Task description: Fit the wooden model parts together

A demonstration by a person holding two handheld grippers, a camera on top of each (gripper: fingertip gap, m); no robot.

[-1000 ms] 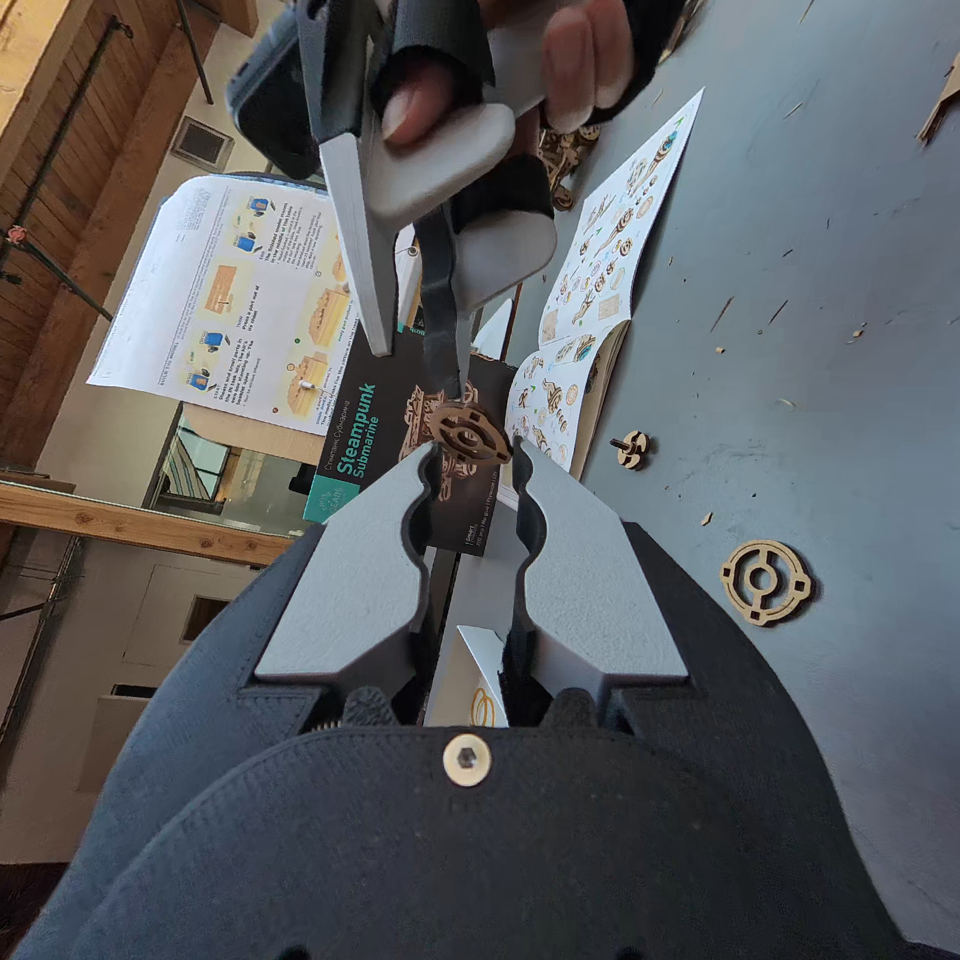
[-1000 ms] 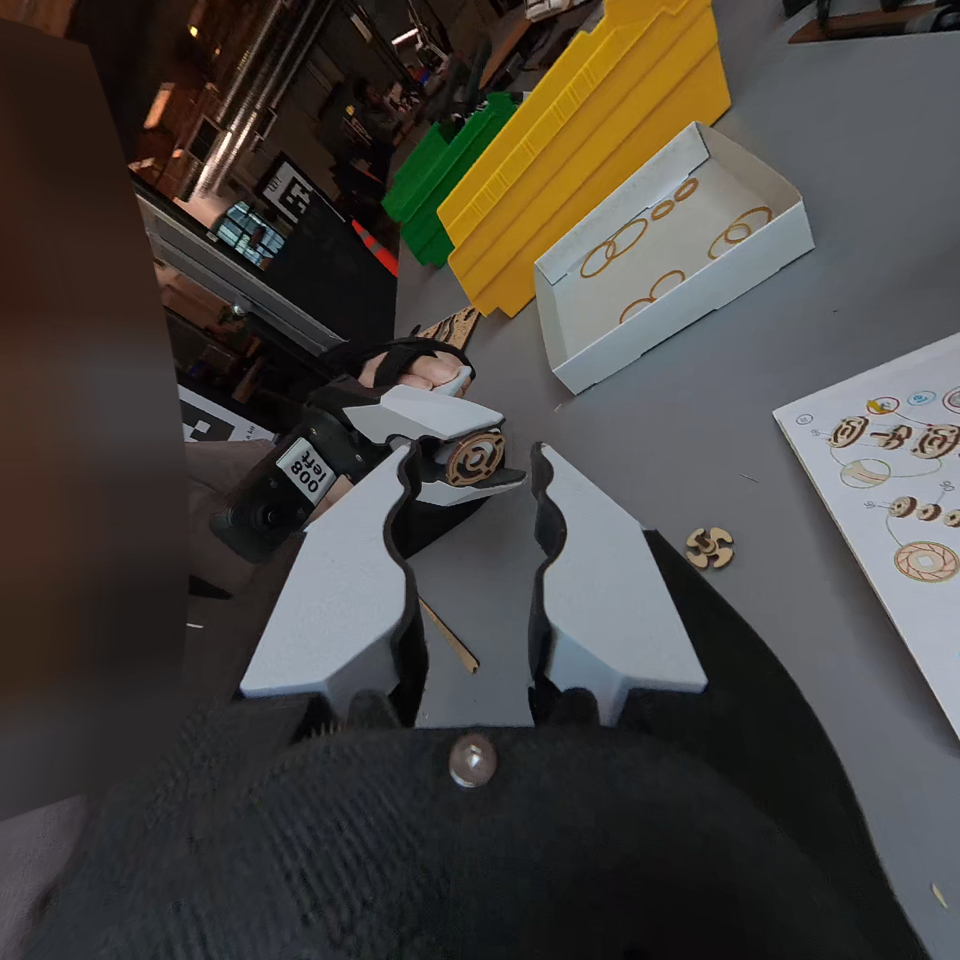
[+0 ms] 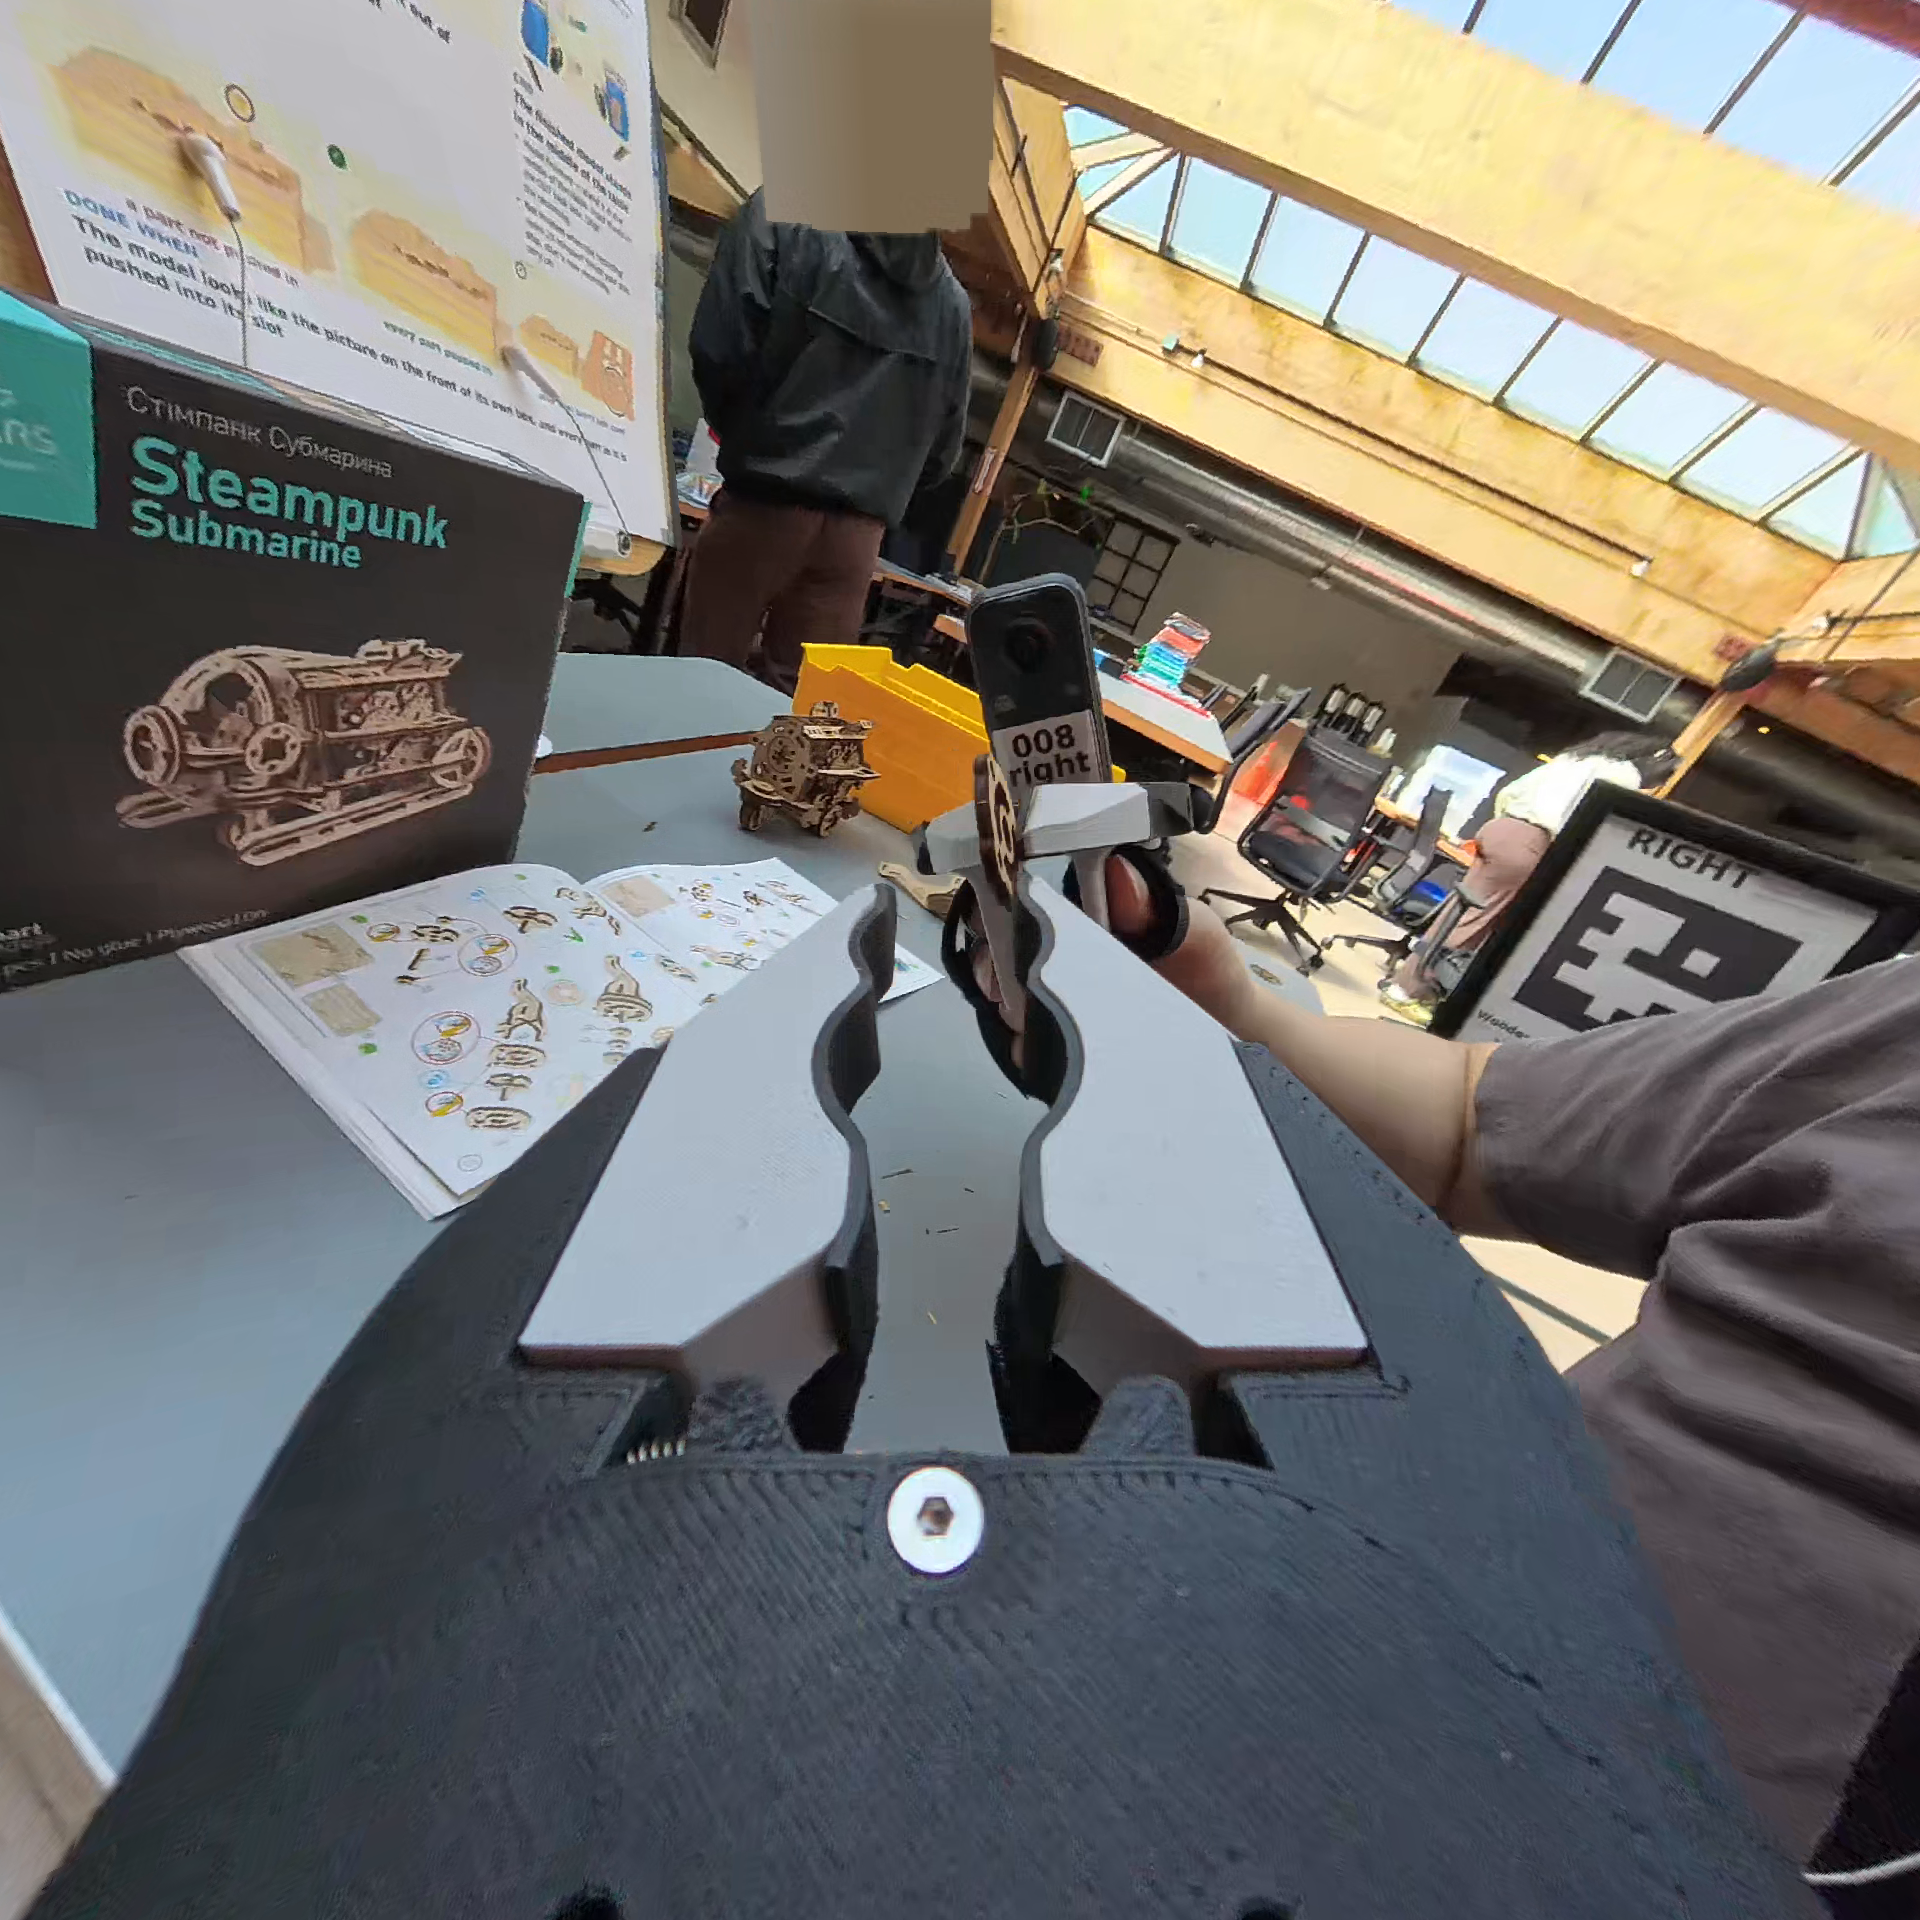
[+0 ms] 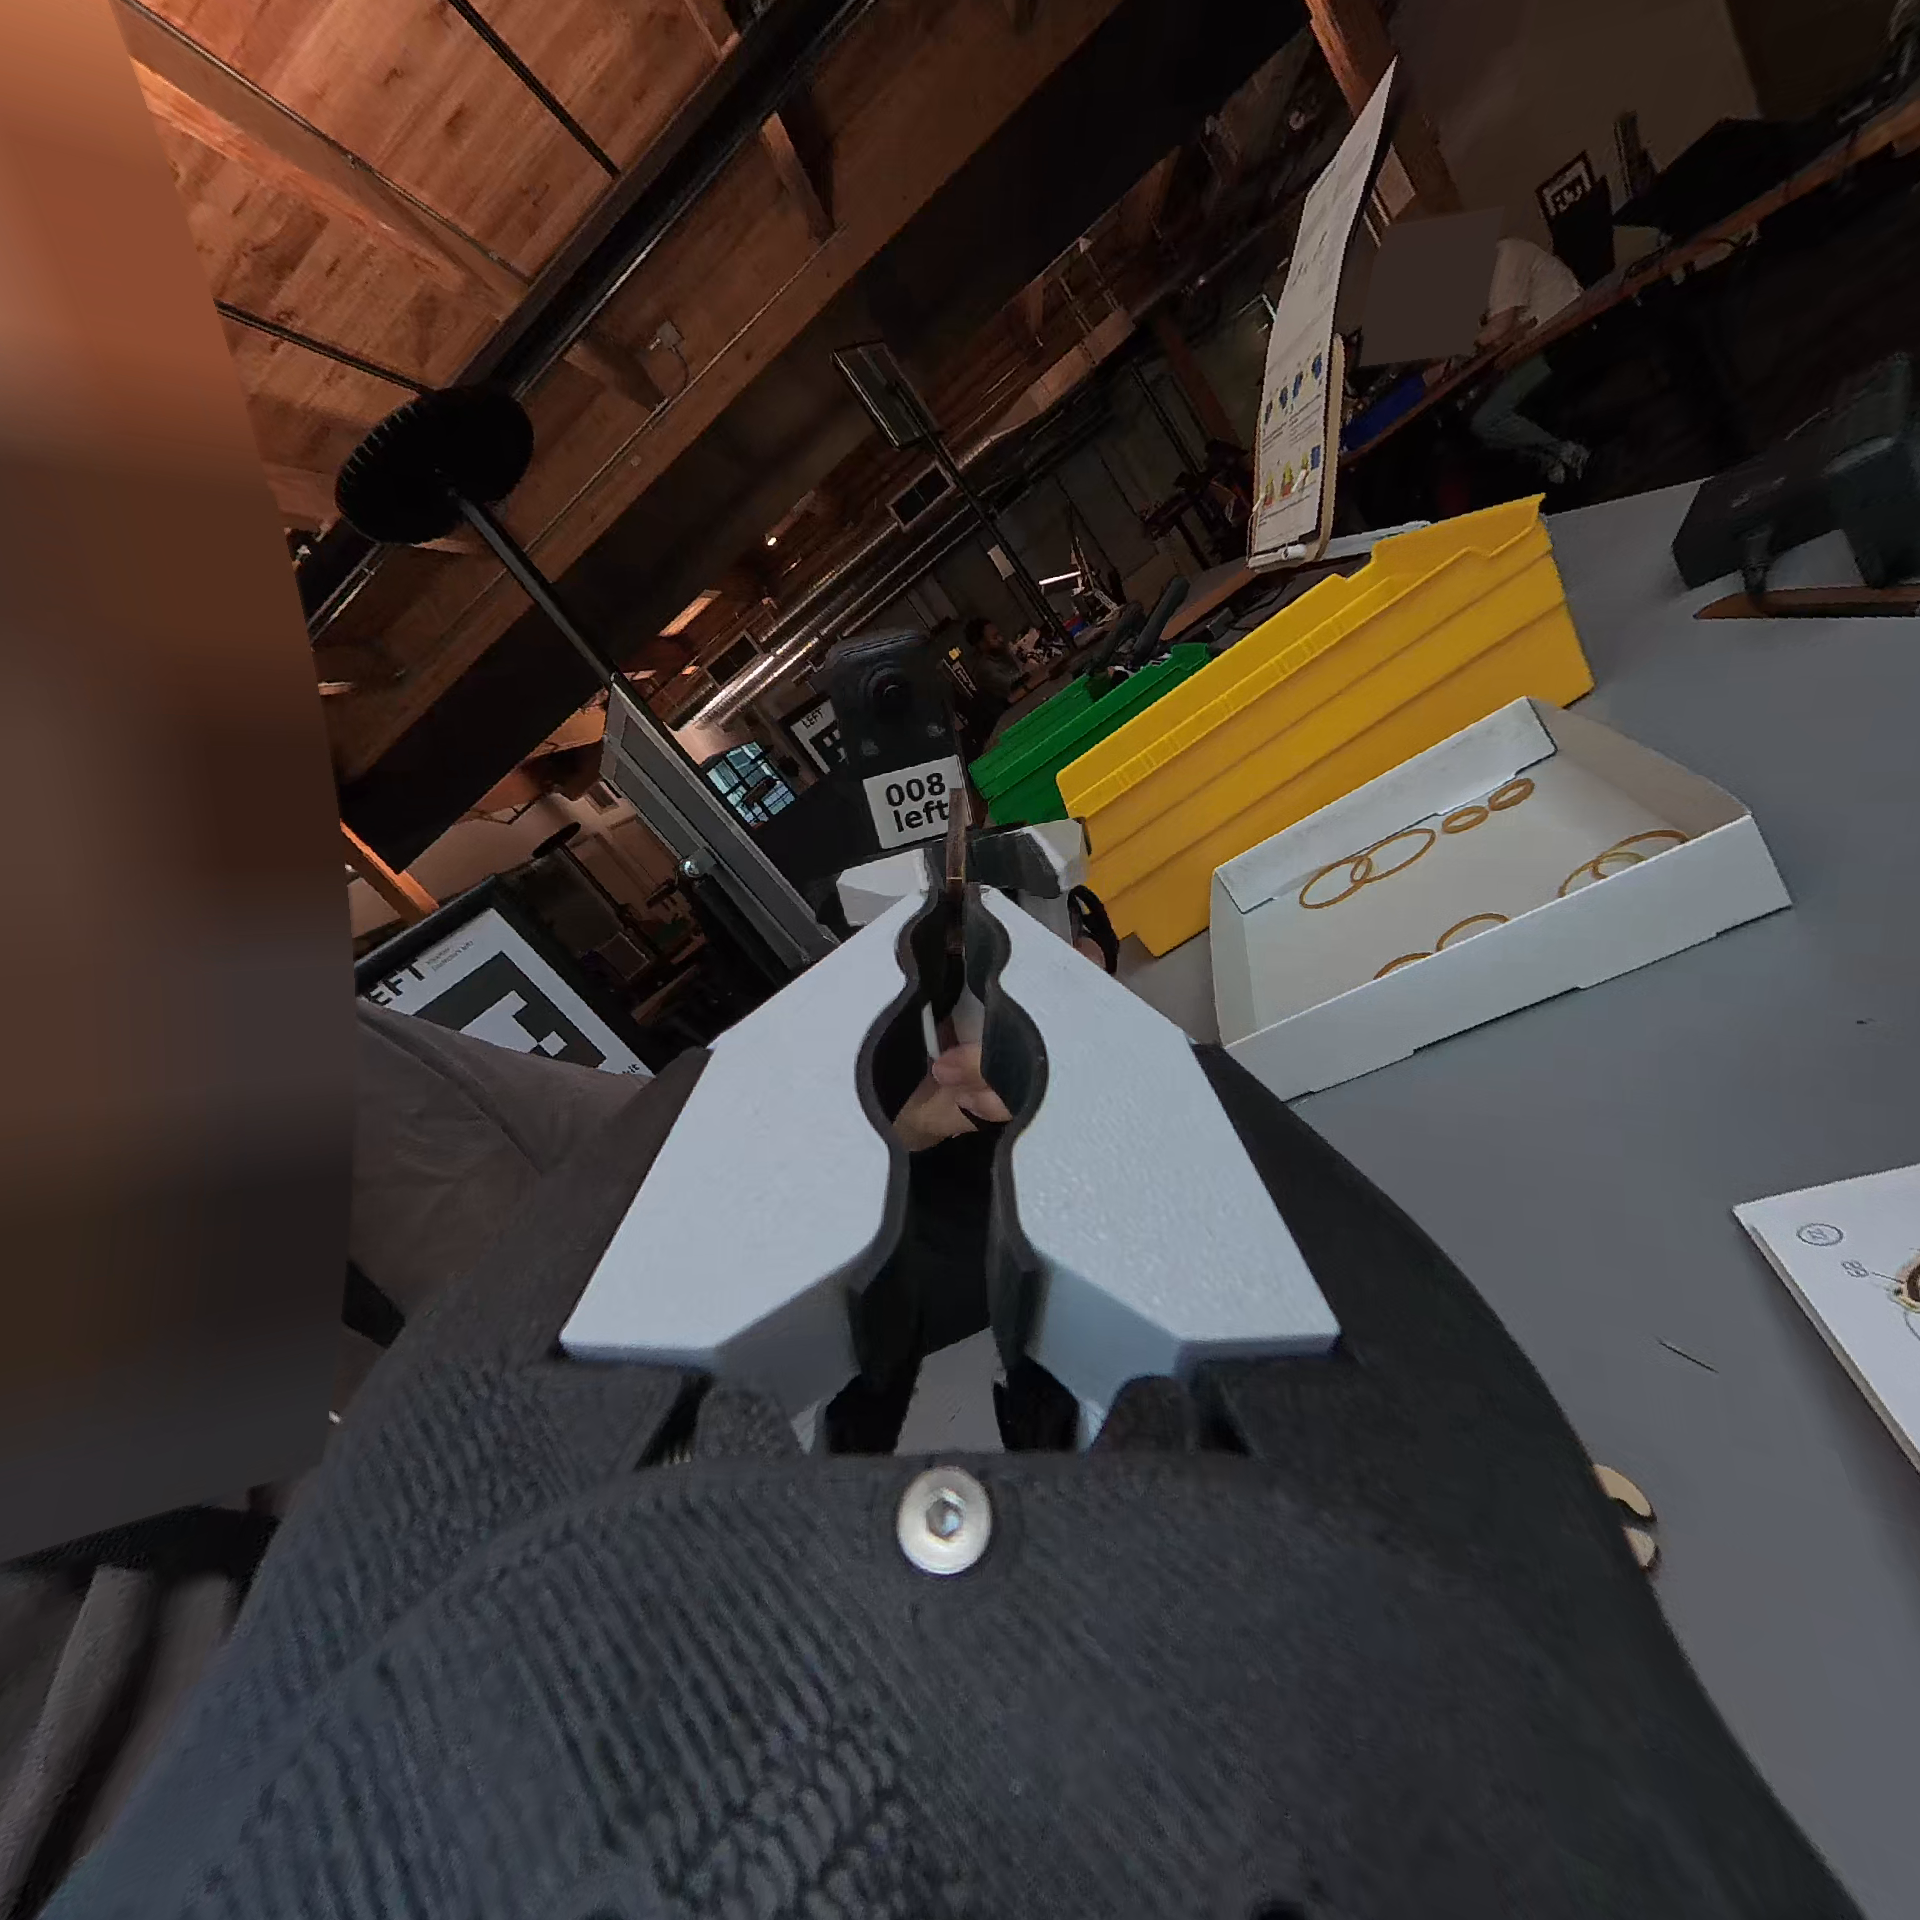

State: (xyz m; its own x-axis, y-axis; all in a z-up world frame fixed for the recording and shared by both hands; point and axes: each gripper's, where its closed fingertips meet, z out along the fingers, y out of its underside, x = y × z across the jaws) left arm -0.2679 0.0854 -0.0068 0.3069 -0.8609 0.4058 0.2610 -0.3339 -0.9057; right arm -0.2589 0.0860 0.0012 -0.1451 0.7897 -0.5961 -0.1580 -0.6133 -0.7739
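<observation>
Above the bench's (image 3: 187, 1195) bare near edge, the right tool (image 4: 951, 909) pinches a wooden disc (image 4: 954, 847) edge-on, while the left tool (image 3: 961, 935) gapes empty.

Daylight is pouring through skylights (image 3: 1558, 270) between timber beams (image 3: 1455, 156) as office chairs (image 3: 1309, 831) are standing beyond the grey desk (image 3: 208, 1195).

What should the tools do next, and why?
Probably the left tool should dip to the grey table and pick up a matching part, perhaps one of the small wooden pieces. It is open and empty, while the right tool is shut on the wooden disc, held in the air with nothing to join.
</observation>
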